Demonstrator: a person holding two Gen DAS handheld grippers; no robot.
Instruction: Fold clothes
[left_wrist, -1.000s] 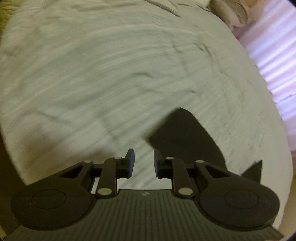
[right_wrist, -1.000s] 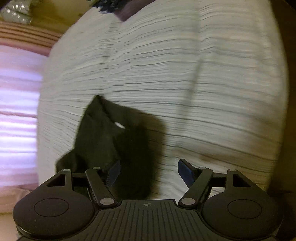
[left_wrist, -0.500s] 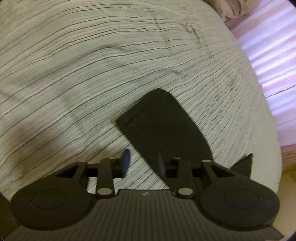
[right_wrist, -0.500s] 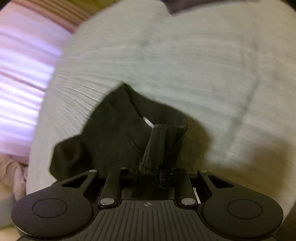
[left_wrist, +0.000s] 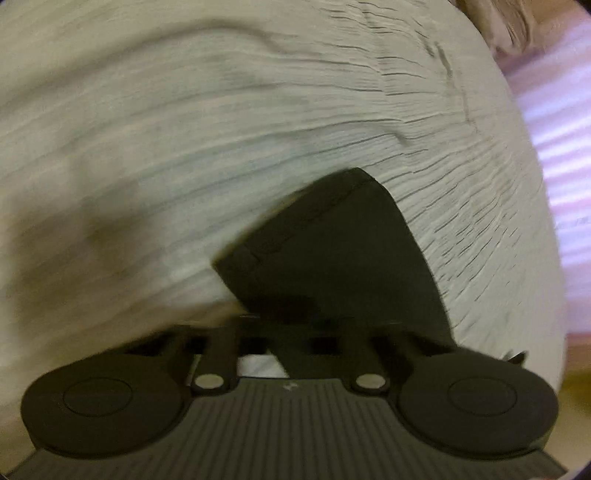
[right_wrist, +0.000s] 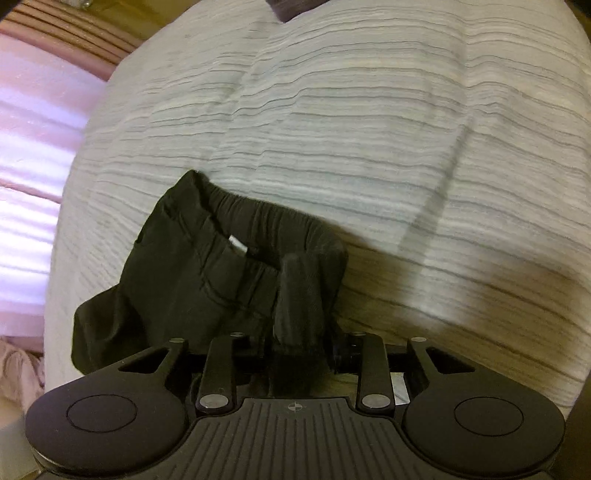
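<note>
A pair of black trousers (right_wrist: 207, 273) lies on a bed covered by a white bedspread with thin dark stripes (right_wrist: 369, 129), near the bedspread's edge.

Right wrist view: the elastic waistband faces the camera, a small white label showing inside it. The right gripper (right_wrist: 299, 354) has its fingers drawn in on a bunched fold of the waistband, which rises between them. A dark item (right_wrist: 291, 7) lies at the far edge of the bed.

Left wrist view: the picture is blurred. A flat trouser leg (left_wrist: 332, 251) with a stitched hem extends away across the bedspread (left_wrist: 221, 129). The left gripper (left_wrist: 291, 325) has its fingers pressed together over the near end of the leg, pinching the cloth. Pink folded fabric (left_wrist: 565, 129) lies beyond the bed edge.
</note>
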